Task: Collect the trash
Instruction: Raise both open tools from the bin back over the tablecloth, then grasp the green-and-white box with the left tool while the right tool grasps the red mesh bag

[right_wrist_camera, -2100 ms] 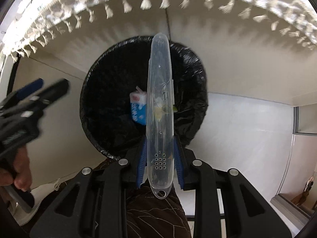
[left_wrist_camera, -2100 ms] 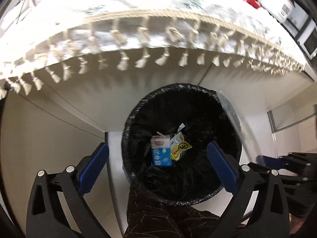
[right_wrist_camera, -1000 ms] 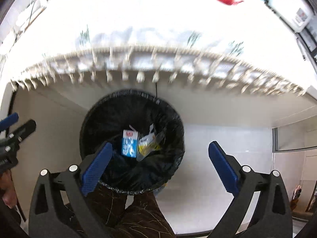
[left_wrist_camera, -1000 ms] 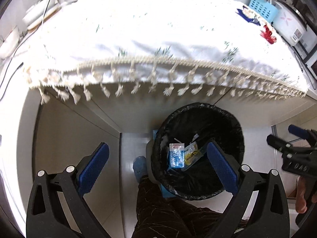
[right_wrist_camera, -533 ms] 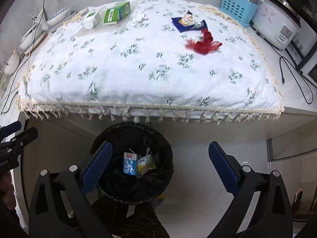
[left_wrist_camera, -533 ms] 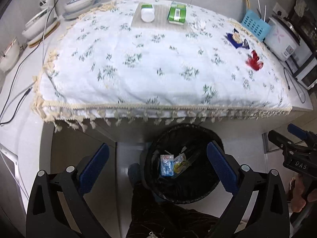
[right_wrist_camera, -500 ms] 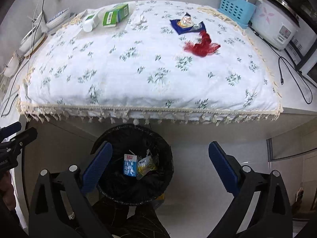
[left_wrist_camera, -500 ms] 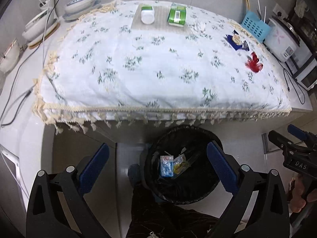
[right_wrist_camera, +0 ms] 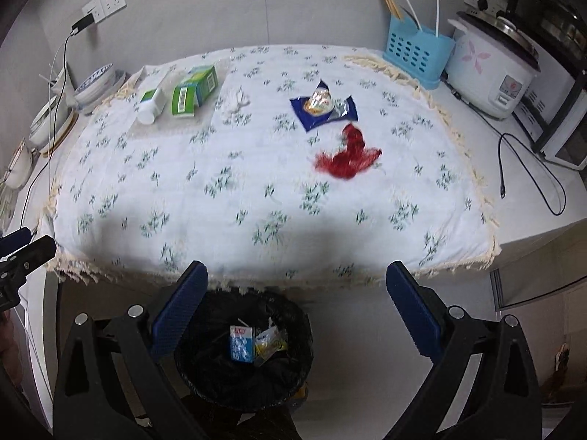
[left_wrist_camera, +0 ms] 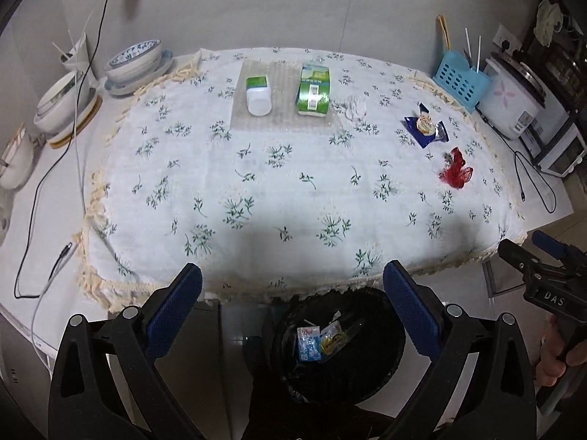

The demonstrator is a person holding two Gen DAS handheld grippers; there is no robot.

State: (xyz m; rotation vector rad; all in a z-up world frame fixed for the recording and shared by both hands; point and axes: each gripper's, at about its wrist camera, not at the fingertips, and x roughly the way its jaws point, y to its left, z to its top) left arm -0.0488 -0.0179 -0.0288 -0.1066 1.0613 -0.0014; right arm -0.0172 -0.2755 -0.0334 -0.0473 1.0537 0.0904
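Flowered tablecloth: red wrapper, blue wrapper. Both grippers open, empty. Risk: thin wrapper slipping from pads.

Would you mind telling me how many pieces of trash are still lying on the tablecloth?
5: a white bottle and green carton at the far side, a crumpled tissue beside them, a blue wrapper and red wrapper toward the right.

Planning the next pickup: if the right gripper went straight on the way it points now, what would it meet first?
Probably the bare flowered tablecloth near the table's front edge. The right gripper is open and empty. The red wrapper lies beyond, slightly right of centre. Depth is hard to judge through the fisheye.
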